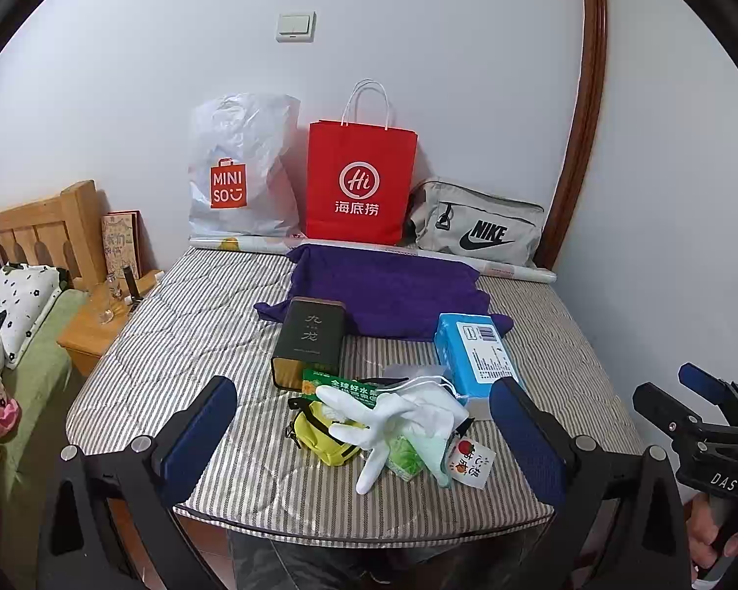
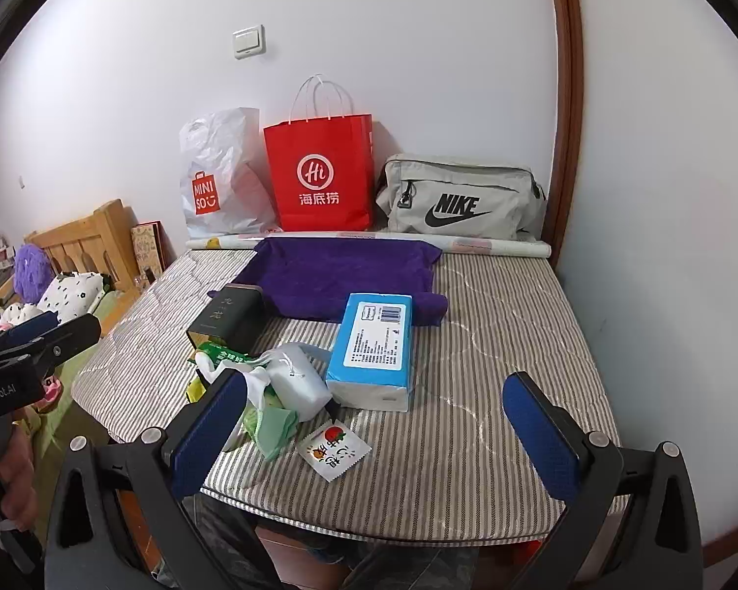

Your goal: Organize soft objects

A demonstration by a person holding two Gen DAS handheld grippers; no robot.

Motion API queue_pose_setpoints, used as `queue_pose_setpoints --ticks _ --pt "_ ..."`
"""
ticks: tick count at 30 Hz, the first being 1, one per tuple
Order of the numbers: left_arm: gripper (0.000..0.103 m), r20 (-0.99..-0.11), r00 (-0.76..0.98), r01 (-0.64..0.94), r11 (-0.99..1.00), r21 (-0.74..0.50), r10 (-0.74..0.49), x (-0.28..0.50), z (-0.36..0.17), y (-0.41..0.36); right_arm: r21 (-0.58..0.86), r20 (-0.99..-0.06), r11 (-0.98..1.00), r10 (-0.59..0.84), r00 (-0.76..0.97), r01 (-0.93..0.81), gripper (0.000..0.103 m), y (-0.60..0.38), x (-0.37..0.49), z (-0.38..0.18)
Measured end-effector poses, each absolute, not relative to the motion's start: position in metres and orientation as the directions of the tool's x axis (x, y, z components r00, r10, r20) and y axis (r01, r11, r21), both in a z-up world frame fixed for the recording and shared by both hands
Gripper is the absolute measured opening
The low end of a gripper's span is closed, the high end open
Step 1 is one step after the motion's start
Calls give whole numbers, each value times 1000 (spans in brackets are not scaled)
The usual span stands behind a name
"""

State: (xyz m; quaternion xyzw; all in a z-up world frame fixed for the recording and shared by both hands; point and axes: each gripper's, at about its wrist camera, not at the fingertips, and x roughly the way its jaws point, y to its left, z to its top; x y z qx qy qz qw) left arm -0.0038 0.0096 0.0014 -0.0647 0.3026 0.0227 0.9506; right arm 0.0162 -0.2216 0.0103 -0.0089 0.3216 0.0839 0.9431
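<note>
Soft stuff is heaped near the front edge of the striped mattress [image 1: 182,344]: a white glove [image 1: 393,423] sprawled with fingers splayed on top of a small yellow pouch [image 1: 324,435] at its 9 o'clock, a pale green cloth [image 2: 270,430] bunched under it, and a white drawstring pouch [image 2: 297,376] that looks puffy. A blue tissue pack [image 2: 374,344] lies flat at the pile's 2 o'clock, just beside it, and a purple towel [image 1: 388,290] is spread at 12 o'clock toward the wall.

The left gripper [image 1: 364,435] hangs wide open above the pile, holding nothing. The right gripper [image 2: 376,427] is spread open too, over a little strawberry packet [image 2: 334,447].

Hard to make out: the green carton [image 1: 339,386] is mostly buried, so its label is cut off. The dark tin [image 1: 310,339] hides a corner of the towel.
</note>
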Motion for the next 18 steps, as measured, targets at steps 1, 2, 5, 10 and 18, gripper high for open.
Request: queue_pose_setpoints --ticks 1,2,5,10,18 --pt "103 -578 816 -86 990 -109 7 -4 1 10 37 -609 986 154 778 -165 102 -221 16 11" --pt "103 -578 816 -89 990 -105 12 -4 2 9 38 -610 986 153 778 -165 102 -221 16 11" --pt "103 -575 818 -90 991 -99 17 -4 2 9 42 -609 985 159 777 -169 102 -220 16 12" --pt "103 -574 818 -91 991 -97 19 -5 1 9 42 -605 985 159 780 -168 102 -219 15 13" --pt "103 -575 818 -95 991 -91 26 -7 1 8 44 -604 984 164 780 -173 102 -219 13 13"
